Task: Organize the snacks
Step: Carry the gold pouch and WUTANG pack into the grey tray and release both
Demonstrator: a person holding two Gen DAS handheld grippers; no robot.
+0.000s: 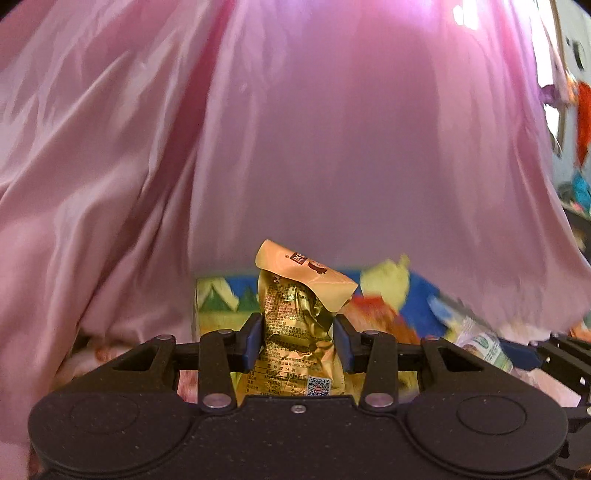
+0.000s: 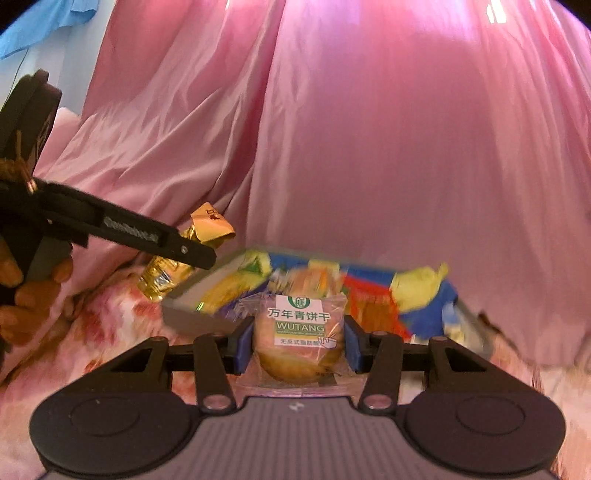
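My left gripper (image 1: pixel 298 334) is shut on a crumpled gold foil snack packet (image 1: pixel 295 321), whose folded top sticks up above the blue pads. From the right wrist view that packet (image 2: pixel 207 227) pokes out past the left gripper (image 2: pixel 201 254), held in a person's hand at the left. My right gripper (image 2: pixel 298 341) is shut on a clear-wrapped round biscuit (image 2: pixel 300 332) with a green and white label. In the left wrist view this biscuit (image 1: pixel 484 345) shows blurred at the lower right. Beyond both lies a colourful cartoon-printed box (image 2: pixel 369 291), (image 1: pixel 417 299).
Pink satin cloth (image 2: pixel 369 129) hangs as a backdrop across both views. A pink floral cloth (image 2: pixel 110 325) covers the surface below. Colourful items (image 1: pixel 580 122) hang at the far right in the left wrist view, and blue fabric (image 2: pixel 48 22) shows at the right wrist view's upper left.
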